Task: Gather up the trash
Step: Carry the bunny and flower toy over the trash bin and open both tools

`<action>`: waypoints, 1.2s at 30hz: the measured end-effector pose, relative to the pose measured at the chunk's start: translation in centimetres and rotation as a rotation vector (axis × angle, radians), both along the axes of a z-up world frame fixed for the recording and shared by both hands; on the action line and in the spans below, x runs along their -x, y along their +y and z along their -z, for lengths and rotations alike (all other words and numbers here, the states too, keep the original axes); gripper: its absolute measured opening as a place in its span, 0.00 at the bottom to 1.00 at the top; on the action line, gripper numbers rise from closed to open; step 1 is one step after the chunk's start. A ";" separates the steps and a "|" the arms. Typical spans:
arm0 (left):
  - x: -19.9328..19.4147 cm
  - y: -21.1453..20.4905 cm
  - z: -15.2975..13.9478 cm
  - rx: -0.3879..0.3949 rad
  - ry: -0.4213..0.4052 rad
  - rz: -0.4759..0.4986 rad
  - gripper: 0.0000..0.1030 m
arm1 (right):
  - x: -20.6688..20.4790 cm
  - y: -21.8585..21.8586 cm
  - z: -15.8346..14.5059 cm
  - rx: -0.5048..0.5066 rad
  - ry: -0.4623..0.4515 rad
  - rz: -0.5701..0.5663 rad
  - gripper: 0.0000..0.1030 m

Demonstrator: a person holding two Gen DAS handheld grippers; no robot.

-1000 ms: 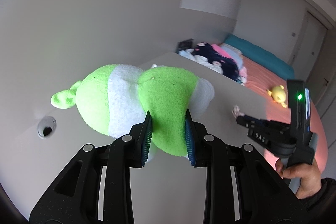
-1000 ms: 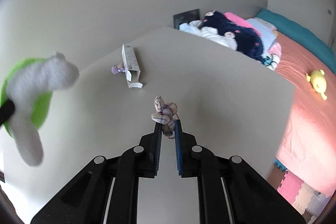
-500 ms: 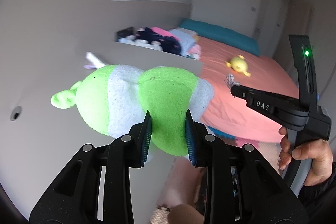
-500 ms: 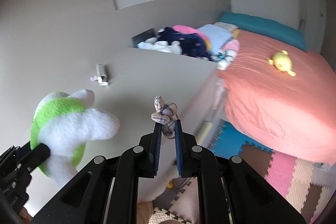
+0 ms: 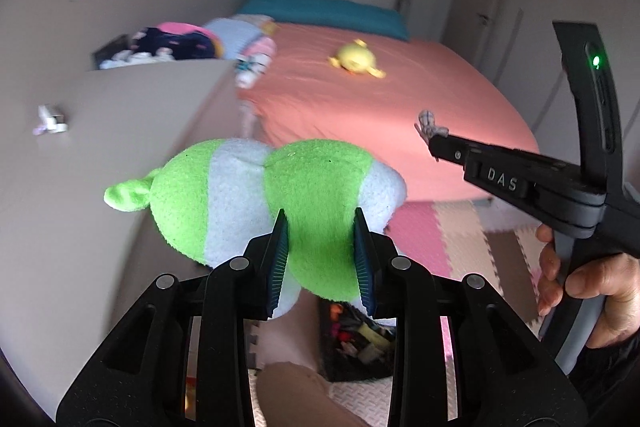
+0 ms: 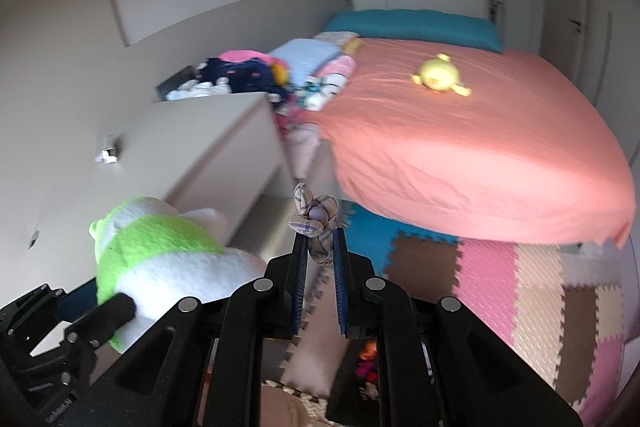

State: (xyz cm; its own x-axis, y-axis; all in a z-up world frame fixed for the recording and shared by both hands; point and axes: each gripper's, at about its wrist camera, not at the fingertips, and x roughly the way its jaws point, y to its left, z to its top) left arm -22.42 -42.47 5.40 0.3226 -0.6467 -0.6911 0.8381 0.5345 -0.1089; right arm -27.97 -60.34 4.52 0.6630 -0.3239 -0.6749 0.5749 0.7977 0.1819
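Beyond both grippers, the bed (image 6: 460,147) with its coral sheet fills the background, a yellow toy (image 6: 438,78) lying on it; foam floor tiles (image 6: 520,287) spread below, and a grey desk (image 5: 120,115) stands at left. Left gripper (image 5: 318,259): jaws part-way closed and clamped on the green-and-white plush toy (image 5: 248,203), whose long axis runs crosswise, ear tip pointing left (held in the air off the desk edge). Right gripper (image 6: 319,283): jaws nearly together, pinching a small checked fabric knot (image 6: 314,217) that stands upright from the fingertips, over the floor. A hand (image 5: 592,291) grips its handle.
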 end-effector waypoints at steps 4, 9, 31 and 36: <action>2.6 -2.7 1.5 -0.035 0.023 0.082 0.29 | 3.2 -1.6 1.2 0.000 0.019 0.055 0.13; 5.5 -5.7 3.3 -0.077 0.040 0.185 0.31 | 6.7 -2.9 3.2 -0.014 0.046 0.110 0.13; 10.6 -10.2 11.7 -0.289 0.074 0.370 0.94 | 12.0 -7.2 12.6 -0.145 0.240 0.227 0.97; 9.0 -9.9 12.2 -0.303 0.116 0.319 0.94 | 12.1 -7.1 12.8 -0.125 0.250 0.241 0.97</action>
